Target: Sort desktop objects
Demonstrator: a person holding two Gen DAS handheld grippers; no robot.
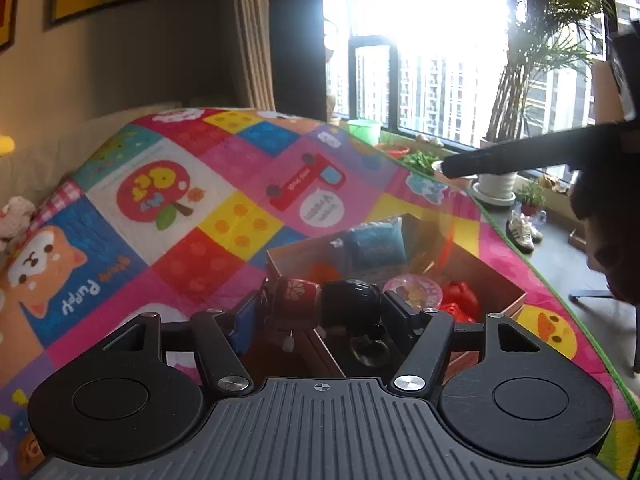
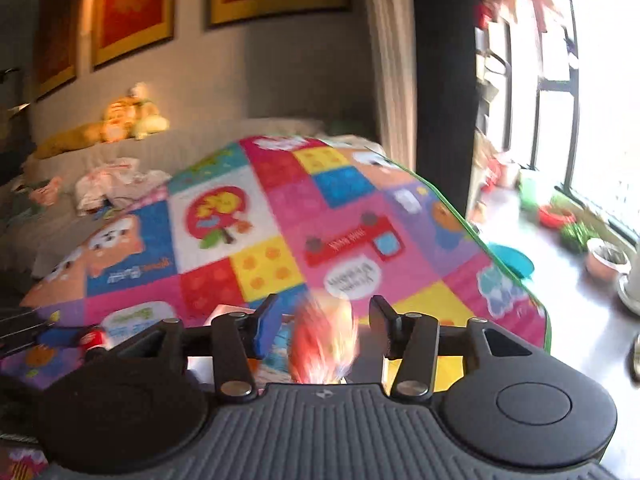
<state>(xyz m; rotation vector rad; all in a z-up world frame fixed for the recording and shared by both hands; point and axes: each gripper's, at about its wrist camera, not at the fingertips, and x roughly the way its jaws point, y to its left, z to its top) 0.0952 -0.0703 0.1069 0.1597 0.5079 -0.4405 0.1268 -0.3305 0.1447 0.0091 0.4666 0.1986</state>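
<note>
In the left wrist view my left gripper (image 1: 320, 310) is shut on a small doll (image 1: 332, 304) with a red body and black hair. The doll lies sideways between the pads, just above the near edge of an open cardboard box (image 1: 494, 276). The box holds a blue cushion (image 1: 376, 242), a pink round toy (image 1: 414, 290) and a red toy (image 1: 460, 300). My right gripper (image 2: 324, 318) stands open. A blurred red, orange and white object (image 2: 324, 344) sits between its fingers with a gap on each side. The right gripper's dark body (image 1: 520, 156) crosses the upper right.
A colourful patchwork play mat (image 1: 224, 216) covers the table, and its green-edged border drops off on the right. Potted plants (image 1: 496, 184) and shoes (image 1: 522, 232) stand by the window. A sofa with plush toys (image 2: 120, 120) lies behind.
</note>
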